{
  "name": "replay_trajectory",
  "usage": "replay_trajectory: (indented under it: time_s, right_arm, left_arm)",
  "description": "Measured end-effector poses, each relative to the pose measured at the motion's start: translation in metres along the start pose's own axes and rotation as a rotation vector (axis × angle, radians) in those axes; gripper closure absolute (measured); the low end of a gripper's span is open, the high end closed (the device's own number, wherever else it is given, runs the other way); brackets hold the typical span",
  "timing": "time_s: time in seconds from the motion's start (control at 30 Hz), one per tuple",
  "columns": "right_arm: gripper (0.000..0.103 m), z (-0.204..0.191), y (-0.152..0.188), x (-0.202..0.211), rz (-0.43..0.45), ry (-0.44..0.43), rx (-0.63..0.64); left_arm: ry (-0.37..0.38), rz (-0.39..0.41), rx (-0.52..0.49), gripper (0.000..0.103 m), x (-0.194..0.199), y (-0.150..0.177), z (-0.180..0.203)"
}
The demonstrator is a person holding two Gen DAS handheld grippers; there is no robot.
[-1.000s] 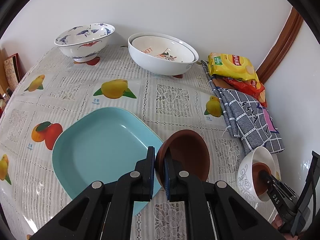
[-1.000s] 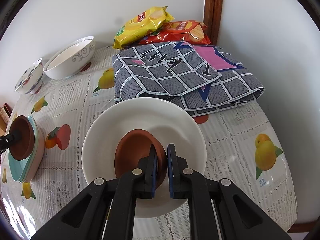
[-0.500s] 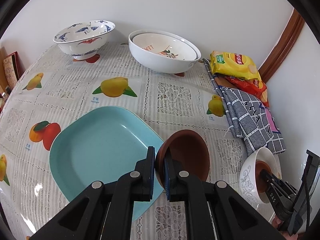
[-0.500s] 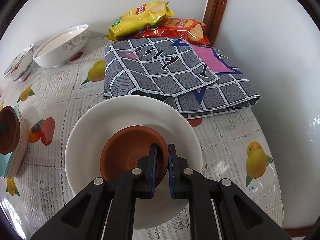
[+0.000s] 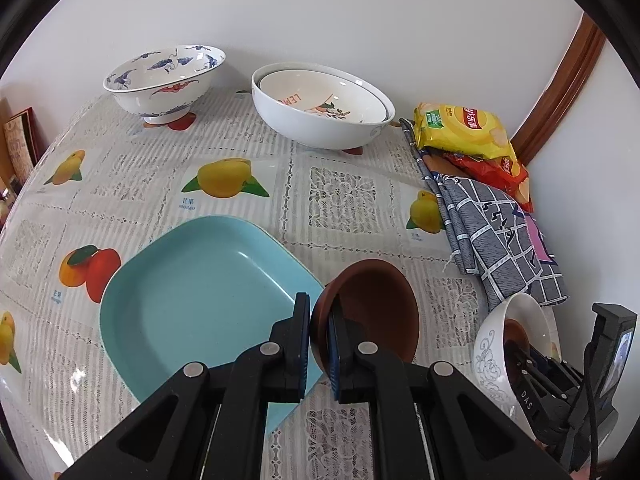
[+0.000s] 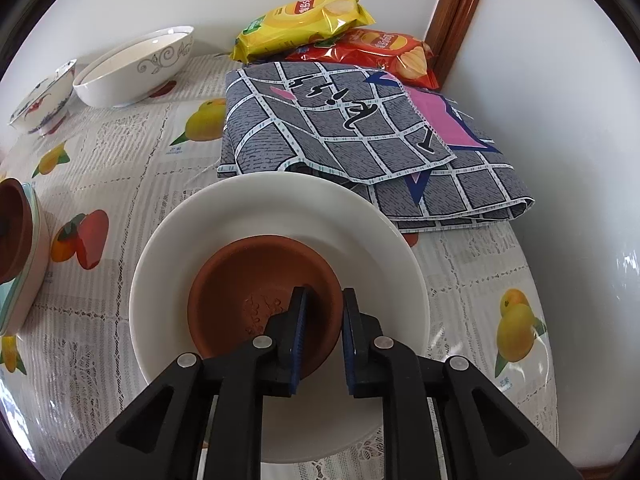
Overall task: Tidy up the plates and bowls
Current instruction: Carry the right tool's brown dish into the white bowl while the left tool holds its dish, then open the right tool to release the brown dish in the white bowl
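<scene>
— What changed on the right?

— My right gripper (image 6: 323, 334) has let go: its jaws now stand apart around the rim of the brown dish (image 6: 256, 300), which lies inside the white bowl (image 6: 168, 264).

— And the left?

— My left gripper (image 5: 319, 330) still pinches its brown bowl (image 5: 372, 312), at 3 o'clock of the blue plate (image 5: 192, 300).

A small brown clay bowl (image 6: 256, 292) lies inside a white bowl (image 6: 224, 216) on the fruit-print table cover. A second brown clay bowl (image 5: 376, 312) is held tilted at the right edge of a light blue square plate (image 5: 192, 300). At the far wall stand a blue-patterned footed bowl (image 5: 164, 80) and two nested white bowls (image 5: 320, 112).
</scene>
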State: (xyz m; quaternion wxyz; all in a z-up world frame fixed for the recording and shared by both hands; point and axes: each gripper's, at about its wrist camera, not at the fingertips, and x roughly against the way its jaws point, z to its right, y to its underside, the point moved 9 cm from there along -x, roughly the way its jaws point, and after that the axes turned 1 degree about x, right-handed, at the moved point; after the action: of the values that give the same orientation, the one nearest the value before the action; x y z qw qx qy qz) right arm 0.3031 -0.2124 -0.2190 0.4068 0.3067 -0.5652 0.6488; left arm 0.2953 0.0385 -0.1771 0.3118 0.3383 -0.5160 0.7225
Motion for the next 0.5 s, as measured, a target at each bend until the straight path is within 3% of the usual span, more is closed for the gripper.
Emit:
replay_trajectory:
  time_s: [0.23,0.5]
  right_arm:
    - [0.077,0.001,-0.001,0.008,0.018,-0.019,-0.004]
    - [0.076,0.022,0.002,0.043,0.085,-0.037,-0.038]
  left_arm:
    - [0.007,0.011,-0.023,0.095,0.010,0.003,0.015]
    - [0.045,0.016,-0.082,0.095,0.021,0.014,0.057]
